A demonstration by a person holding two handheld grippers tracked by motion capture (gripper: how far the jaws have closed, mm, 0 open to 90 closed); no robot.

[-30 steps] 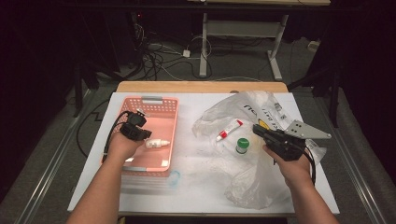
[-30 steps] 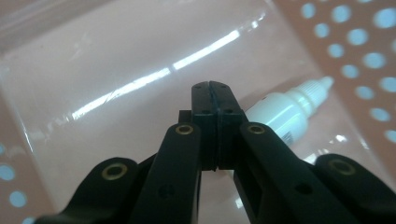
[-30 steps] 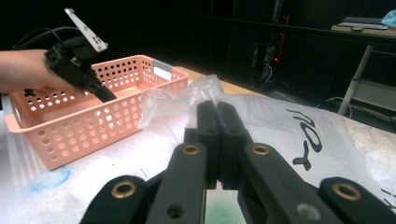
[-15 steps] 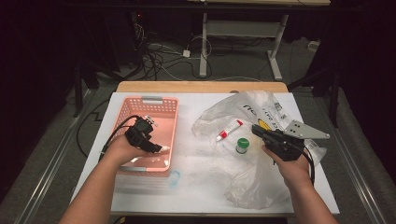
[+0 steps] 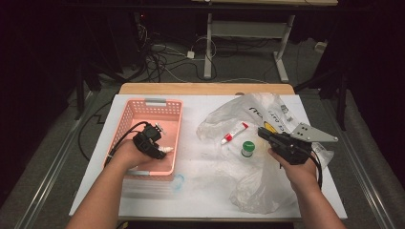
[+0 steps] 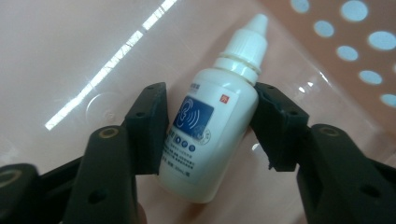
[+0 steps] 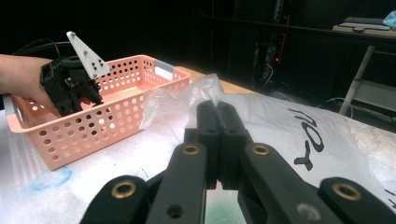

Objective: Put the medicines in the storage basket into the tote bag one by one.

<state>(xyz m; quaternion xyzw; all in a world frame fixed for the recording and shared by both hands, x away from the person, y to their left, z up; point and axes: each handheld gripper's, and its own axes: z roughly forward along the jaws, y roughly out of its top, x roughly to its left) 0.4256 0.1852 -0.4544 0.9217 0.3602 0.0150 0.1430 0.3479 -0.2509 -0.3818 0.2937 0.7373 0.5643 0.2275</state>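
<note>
— Where is the little white bottle (image 6: 212, 126)?

— It lies flat on the floor of the pink basket (image 5: 173, 112), right between the fingers of our left gripper (image 6: 210, 133). Its cap points away from us, so its long side runs the same way as the fingers.

— Are the fingers squeezing it?

— They have just been closing in on it — the 2 pads sit at its sides, and we think they touch it now.

— And our right gripper (image 7: 218, 144)?

— It waits far off over the plastic bag (image 7: 299, 126) on the surface, fingers pressed together with nothing in them. The left hand is the near one.
</note>
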